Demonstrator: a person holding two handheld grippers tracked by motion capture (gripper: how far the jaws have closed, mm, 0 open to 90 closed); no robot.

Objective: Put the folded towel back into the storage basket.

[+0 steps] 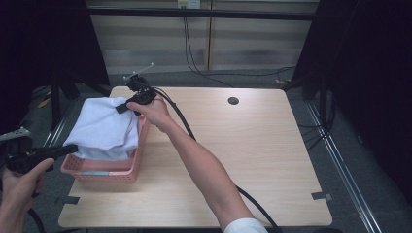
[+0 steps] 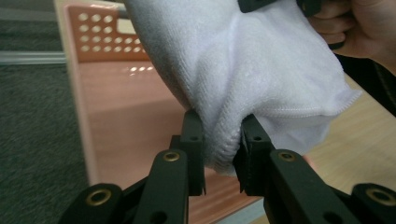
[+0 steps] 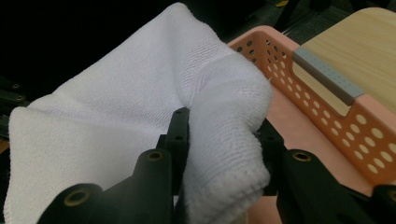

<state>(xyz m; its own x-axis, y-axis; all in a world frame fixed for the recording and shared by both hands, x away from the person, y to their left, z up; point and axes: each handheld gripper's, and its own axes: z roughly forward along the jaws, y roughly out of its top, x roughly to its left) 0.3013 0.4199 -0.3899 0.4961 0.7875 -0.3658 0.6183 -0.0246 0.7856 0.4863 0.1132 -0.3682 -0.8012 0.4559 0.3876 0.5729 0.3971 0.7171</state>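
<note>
A white towel (image 1: 104,127) of soft looped terry cloth is hanging spread between 2 grippers, over the pink perforated basket (image 1: 104,171) at the left side of the wooden counter (image 1: 252,145). The left gripper (image 2: 222,147) is clenching one bunched, hemmed corner between its jaws. The right gripper (image 3: 224,149) is grasping another thick fold at the far side. The cloth is sagging in the middle, its stitched edge showing.

Bright overhead light on the table (image 1: 252,145), dark surroundings; close-up gripper views slightly soft.
</note>
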